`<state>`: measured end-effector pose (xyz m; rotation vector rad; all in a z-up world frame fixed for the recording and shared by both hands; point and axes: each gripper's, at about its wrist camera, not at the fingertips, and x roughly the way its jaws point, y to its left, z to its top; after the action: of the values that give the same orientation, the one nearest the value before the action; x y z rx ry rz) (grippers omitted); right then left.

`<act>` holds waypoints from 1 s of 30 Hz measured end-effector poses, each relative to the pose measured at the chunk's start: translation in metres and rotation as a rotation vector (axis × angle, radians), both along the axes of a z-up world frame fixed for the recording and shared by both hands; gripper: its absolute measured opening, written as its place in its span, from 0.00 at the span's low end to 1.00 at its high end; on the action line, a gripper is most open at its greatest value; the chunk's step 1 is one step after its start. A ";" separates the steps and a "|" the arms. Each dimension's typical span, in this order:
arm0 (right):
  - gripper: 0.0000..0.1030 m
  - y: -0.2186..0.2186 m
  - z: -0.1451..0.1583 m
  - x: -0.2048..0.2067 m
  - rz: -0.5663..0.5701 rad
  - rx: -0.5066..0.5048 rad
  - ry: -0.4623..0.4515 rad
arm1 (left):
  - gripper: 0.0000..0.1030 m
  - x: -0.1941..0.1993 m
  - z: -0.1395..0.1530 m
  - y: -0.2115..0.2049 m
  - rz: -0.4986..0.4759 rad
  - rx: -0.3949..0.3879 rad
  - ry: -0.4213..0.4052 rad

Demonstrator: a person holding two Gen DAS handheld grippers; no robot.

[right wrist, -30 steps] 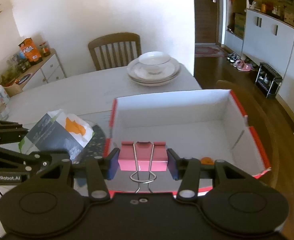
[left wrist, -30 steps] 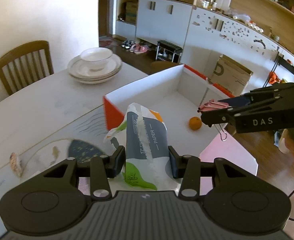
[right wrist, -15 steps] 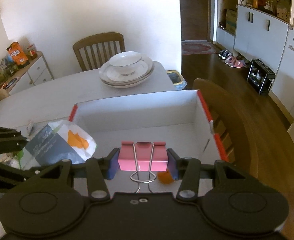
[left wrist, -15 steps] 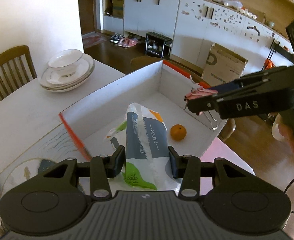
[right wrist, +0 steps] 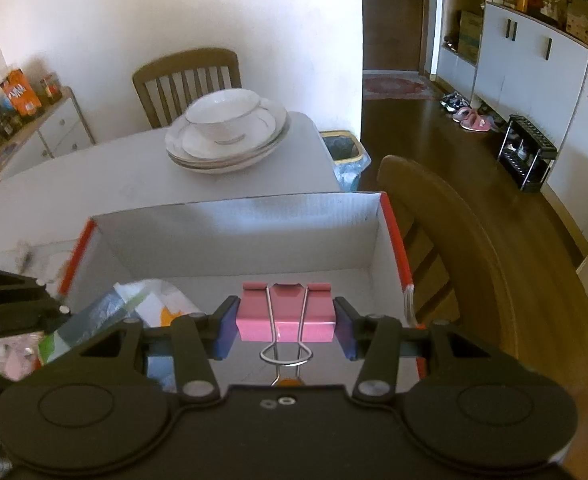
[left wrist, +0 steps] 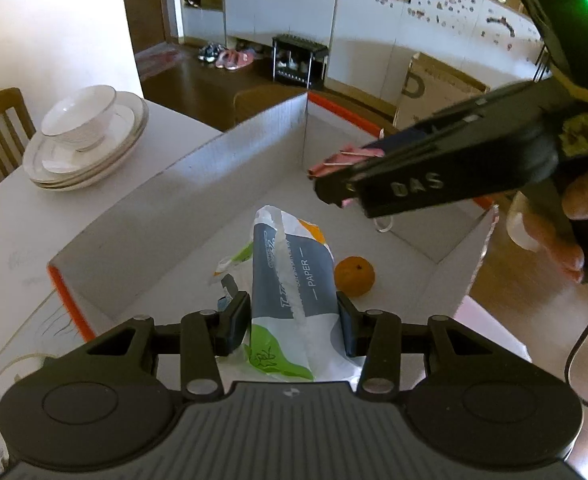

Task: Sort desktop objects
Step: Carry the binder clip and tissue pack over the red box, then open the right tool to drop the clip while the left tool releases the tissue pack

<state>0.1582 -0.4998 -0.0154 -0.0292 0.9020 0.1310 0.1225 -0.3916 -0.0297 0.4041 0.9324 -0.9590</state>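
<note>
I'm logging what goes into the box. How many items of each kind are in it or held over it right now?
Tissue packs: 1, the tissue pack in the left gripper
Binder clips: 1, the pink binder clip in the right gripper
Oranges: 1, the orange on the box floor
Total: 3

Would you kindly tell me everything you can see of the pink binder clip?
The pink binder clip has a folded body that looks like painted metal, with two silver wire handles, one lying flat over its top face and one hanging below. The right tool is shut on it, its blue pads pressing the clip's two ends, and nothing else touches it. It hangs level above the open white cardboard box. From the left wrist view it shows only edge-on.
</note>
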 end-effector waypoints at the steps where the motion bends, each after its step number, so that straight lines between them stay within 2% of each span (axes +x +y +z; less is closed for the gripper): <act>1: 0.47 -0.001 -0.004 0.005 0.002 -0.006 0.006 | 0.42 0.002 -0.004 -0.004 -0.004 0.011 0.002; 9: 0.47 0.008 -0.028 0.039 0.023 -0.050 0.052 | 0.42 0.014 -0.032 -0.022 -0.018 0.080 0.065; 19: 0.47 0.015 -0.048 0.058 0.013 -0.065 0.128 | 0.42 0.021 -0.052 -0.030 -0.028 0.134 0.115; 25: 0.47 0.017 -0.062 0.069 0.004 -0.074 0.224 | 0.42 0.024 -0.061 -0.031 -0.031 0.161 0.165; 30: 0.47 0.022 -0.069 0.073 0.020 -0.081 0.262 | 0.43 0.024 -0.063 -0.032 -0.041 0.179 0.177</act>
<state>0.2310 -0.4782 -0.0849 -0.0977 1.1682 0.1183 0.1469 -0.4239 -0.0931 0.4966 1.1800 -0.9635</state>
